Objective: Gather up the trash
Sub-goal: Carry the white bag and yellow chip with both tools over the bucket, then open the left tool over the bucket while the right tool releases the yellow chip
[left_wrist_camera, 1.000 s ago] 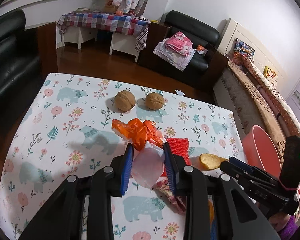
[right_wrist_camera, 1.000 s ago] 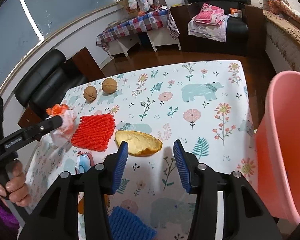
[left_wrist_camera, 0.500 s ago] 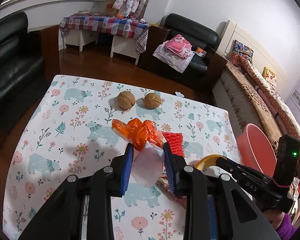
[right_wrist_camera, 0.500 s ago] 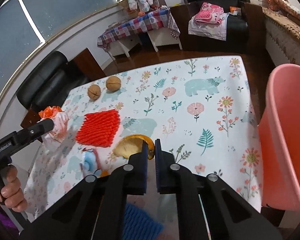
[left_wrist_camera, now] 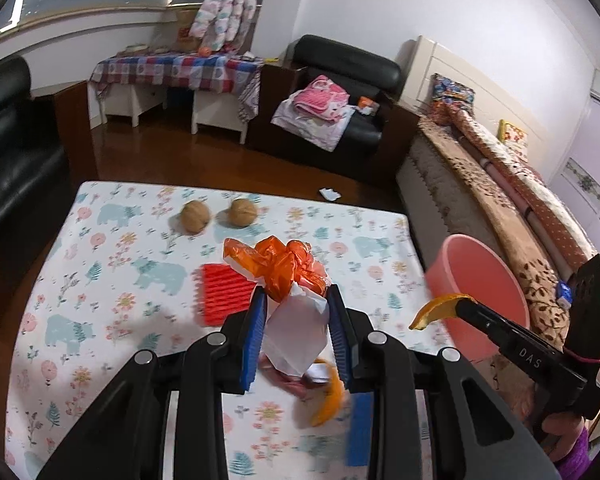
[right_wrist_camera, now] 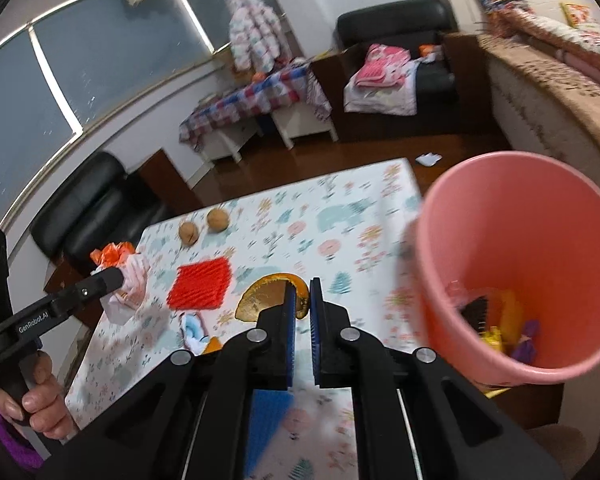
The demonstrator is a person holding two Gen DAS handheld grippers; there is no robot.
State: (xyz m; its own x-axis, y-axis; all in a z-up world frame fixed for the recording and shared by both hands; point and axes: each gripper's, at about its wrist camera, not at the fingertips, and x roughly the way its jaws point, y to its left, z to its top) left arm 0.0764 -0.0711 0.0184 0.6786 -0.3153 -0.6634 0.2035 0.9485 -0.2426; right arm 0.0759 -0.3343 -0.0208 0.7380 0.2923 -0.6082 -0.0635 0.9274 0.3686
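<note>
The right gripper [right_wrist_camera: 302, 300] has just clamped narrow on the peel [right_wrist_camera: 272, 294] and lifts it off the desk [right_wrist_camera: 340, 220] toward the bin [right_wrist_camera: 512, 364]; the left gripper [left_wrist_camera: 298, 332] still holds the wrapper [left_wrist_camera: 296, 332] aloft; both look ready for dropping in.

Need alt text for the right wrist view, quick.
Right tongs shut on an orange peel, raised beside a pink bin holding trash. At left, the left tongs grip a white-and-orange wrapper over the floral table.
</note>
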